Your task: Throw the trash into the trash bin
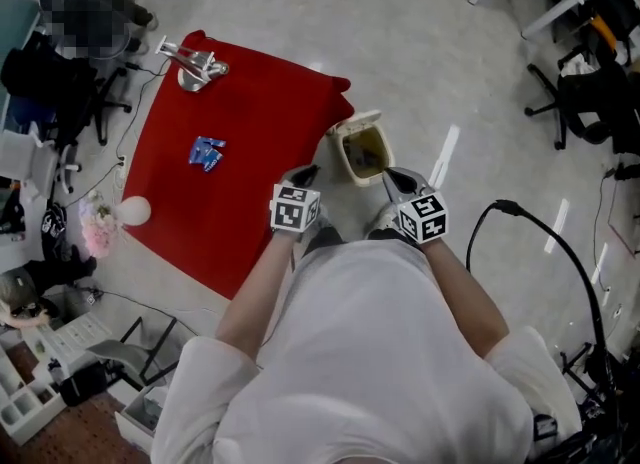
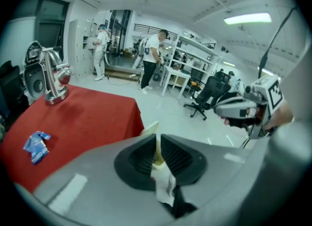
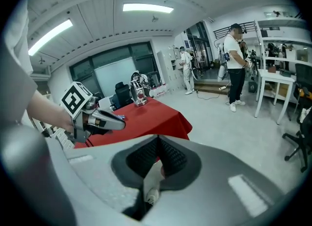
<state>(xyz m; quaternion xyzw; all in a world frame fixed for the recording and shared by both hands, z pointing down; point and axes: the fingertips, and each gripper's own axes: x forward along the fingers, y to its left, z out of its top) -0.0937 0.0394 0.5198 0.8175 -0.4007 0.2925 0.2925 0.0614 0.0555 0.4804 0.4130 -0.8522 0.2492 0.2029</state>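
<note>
A small beige trash bin [image 1: 362, 149] stands open on the floor at the right edge of a red cloth [image 1: 250, 112]. My left gripper [image 1: 308, 172] hovers just left of the bin. Its jaws stand a narrow slit apart with nothing gripped, and the bin's pale edge [image 2: 150, 130] shows through the slit. My right gripper [image 1: 392, 177] hangs just right of the bin with its pads together and nothing between them. A crumpled blue wrapper [image 1: 206, 153] lies mid-cloth, also seen in the left gripper view as the wrapper [image 2: 36, 144]. A white ball of trash [image 1: 134, 211] sits at the cloth's left edge.
A shiny metal object [image 1: 197, 67] stands at the cloth's far corner. Cables and boxes crowd the floor to the left. A black hose [image 1: 560, 242] loops on the right. Office chairs [image 1: 580, 102] and white tables stand further off, with people walking in the background.
</note>
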